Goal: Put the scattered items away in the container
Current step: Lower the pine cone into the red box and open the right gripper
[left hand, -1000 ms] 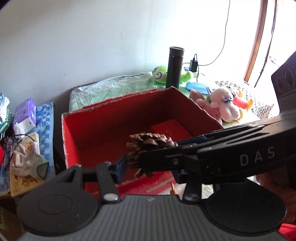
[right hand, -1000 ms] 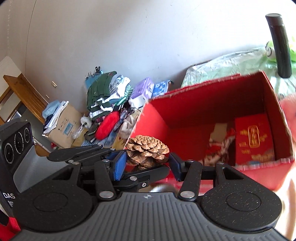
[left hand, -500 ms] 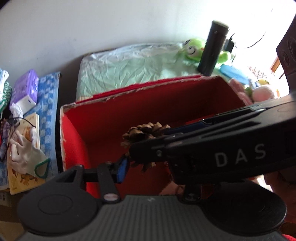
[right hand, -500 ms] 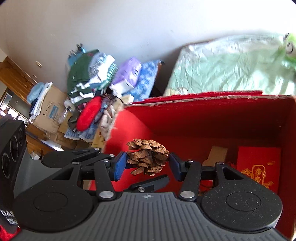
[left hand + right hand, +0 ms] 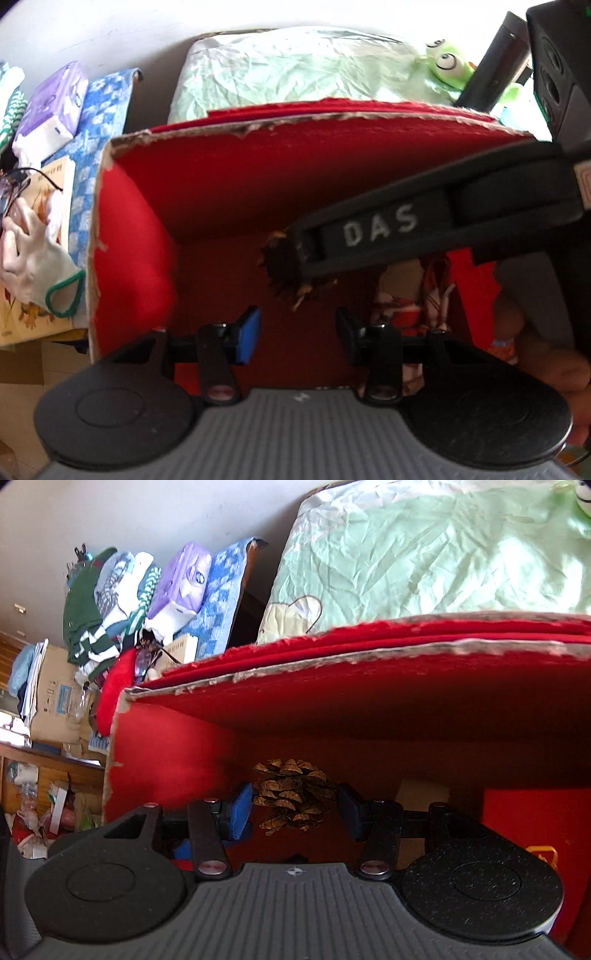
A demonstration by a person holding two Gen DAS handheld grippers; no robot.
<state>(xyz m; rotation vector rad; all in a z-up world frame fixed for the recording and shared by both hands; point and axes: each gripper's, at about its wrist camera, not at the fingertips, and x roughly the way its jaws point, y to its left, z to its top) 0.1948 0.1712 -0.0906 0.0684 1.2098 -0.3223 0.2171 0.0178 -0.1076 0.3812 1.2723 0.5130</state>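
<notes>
We count one pine cone (image 5: 291, 794), one red box (image 5: 369, 686), two tools: left tool (image 5: 295, 334) and right tool (image 5: 295, 808). One red packet (image 5: 524, 823) lies in the box. One green frog plush (image 5: 445, 66), one purple tissue pack (image 5: 181, 583), one white glove (image 5: 33, 258), one dark flask (image 5: 491, 70).

pine cone (image 5: 284, 273): mostly hidden behind right gripper arm | green frog toy (image 5: 583, 494): cut by edge

Brown pinecone (image 5: 293, 794) inside red box (image 5: 369, 701)
</notes>
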